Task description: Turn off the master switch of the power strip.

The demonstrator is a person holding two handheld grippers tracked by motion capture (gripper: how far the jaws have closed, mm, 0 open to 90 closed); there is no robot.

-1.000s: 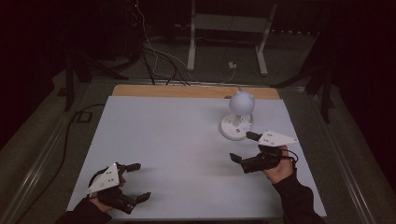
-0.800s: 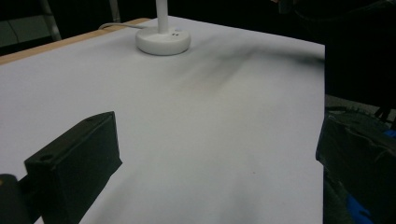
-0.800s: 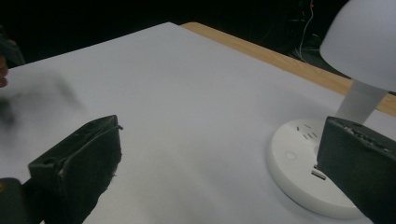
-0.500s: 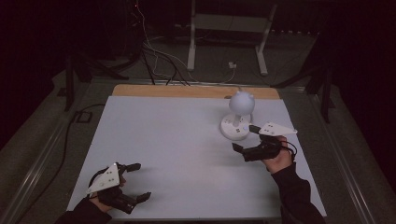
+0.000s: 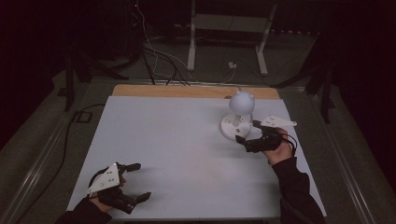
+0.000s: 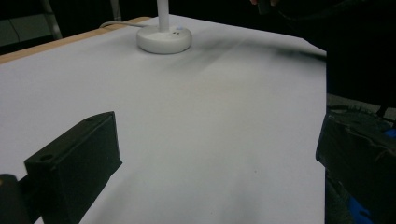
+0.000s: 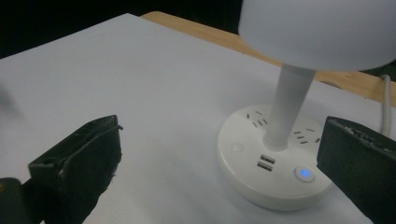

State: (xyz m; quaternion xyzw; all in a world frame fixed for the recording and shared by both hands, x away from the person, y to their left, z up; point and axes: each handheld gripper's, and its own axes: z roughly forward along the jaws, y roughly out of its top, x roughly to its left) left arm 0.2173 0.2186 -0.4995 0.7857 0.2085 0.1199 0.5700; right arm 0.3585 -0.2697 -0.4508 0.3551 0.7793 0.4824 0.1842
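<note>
A white desk lamp (image 5: 237,116) with a round shade and a disc base stands at the back right of the white table (image 5: 177,140). Its base (image 7: 275,163) carries sockets, two USB ports and a lit blue button (image 7: 304,173). My right gripper (image 5: 248,134) is open just beside the base, its jaws pointing at it, nothing between them. My left gripper (image 5: 137,181) rests open near the front left corner, holding nothing. From the left gripper view the lamp base (image 6: 164,38) sits far across the table.
A wooden strip (image 5: 187,91) edges the table's far side. Behind it are cables (image 5: 159,60) on the floor and a white metal stand (image 5: 229,32). A white cord (image 7: 386,100) leaves the lamp base toward the back. Surroundings are dark.
My right gripper has moved forward and left across the table, ending close beside the lamp base. The left gripper has stayed in place.
</note>
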